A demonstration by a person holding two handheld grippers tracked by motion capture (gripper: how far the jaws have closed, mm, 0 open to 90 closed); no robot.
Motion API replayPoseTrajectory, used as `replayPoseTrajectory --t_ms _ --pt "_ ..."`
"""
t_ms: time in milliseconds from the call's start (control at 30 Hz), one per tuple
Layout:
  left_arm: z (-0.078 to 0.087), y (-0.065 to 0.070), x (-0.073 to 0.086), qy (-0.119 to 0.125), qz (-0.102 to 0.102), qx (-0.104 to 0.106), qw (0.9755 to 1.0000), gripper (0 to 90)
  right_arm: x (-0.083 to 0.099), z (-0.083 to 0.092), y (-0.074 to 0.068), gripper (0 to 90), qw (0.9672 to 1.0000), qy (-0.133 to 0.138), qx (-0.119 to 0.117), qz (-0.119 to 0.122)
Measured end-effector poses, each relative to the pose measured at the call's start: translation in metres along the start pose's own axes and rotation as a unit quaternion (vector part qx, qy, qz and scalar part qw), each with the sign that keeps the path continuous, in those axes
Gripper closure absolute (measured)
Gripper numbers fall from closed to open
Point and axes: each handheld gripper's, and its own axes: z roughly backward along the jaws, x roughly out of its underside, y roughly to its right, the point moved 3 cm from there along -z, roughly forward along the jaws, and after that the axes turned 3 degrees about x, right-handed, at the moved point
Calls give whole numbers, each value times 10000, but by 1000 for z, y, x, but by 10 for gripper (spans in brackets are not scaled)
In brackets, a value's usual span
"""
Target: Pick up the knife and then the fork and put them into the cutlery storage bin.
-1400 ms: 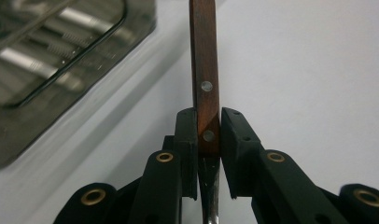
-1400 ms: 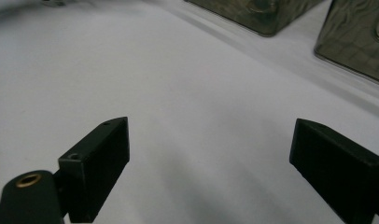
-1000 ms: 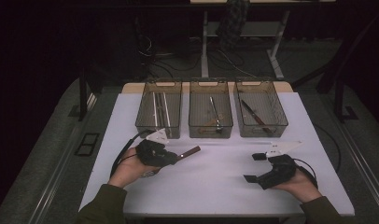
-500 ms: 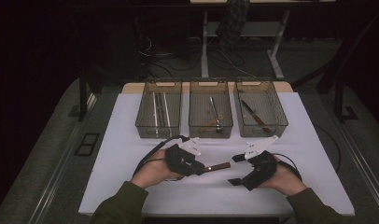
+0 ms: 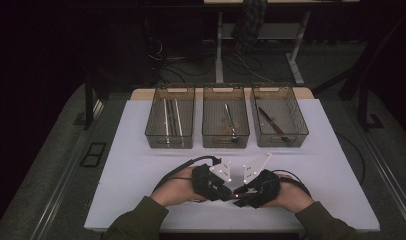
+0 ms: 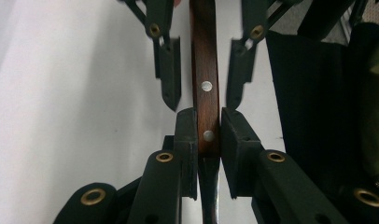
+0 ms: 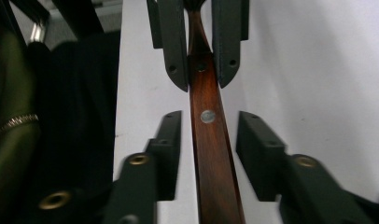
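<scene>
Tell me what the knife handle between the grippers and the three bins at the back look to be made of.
Knife handle: reddish-brown wood, smooth and slightly glossy, with visible grain and round silvery rivets, probably metal. Bins: see-through, smoke-tinted plastic by the look, since the cutlery inside shows through the walls; too distant to be sure. The left gripper clamps the handle; the right gripper, jaws just closing, straddles it without touching.

sleeves (image 5: 141,217): olive green | claws (image 6: 208,133): black, brass screws | cables: black
</scene>
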Motion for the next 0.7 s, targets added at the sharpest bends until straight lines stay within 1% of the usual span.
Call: replayPoseTrajectory --t_ms 67,133,267,400,500,533,567,600,633,700 --pt "-1 2 -1 -2 -19 31 10000 765 0 -2 -2 731 9999 -66 -44 79" --pt "-2 3 0 -6 -35 56 10000 765 -1 -3 -3 740 9998 -108 -112 132" --pt "-2 3 1 -17 -64 155 9999 763 -1 -3 -5 748 9996 -96 -156 195" --pt "-2 2 2 15 -75 219 9997 762 -1 -4 -7 750 9997 -64 -176 129" --pt "-1 2 4 125 -90 198 9997 757 0 -3 -7 751 9998 -9 -169 111" --pt "0 1 5 193 -89 149 9997 751 -1 -2 -7 751 9998 25 -162 93" --pt "2 1 6 290 -75 58 9995 722 -1 -1 -7 751 9999 71 -113 87" --pt "5 0 7 411 -10 -6 9992 672 -1 1 -6 751 9999 98 -53 48" --pt "8 -2 10 532 76 -46 9985 665 0 3 -4 751 9999 119 6 14" --pt "17 -5 15 775 242 -172 9966 593 2 7 -2 751 9998 170 95 -76"
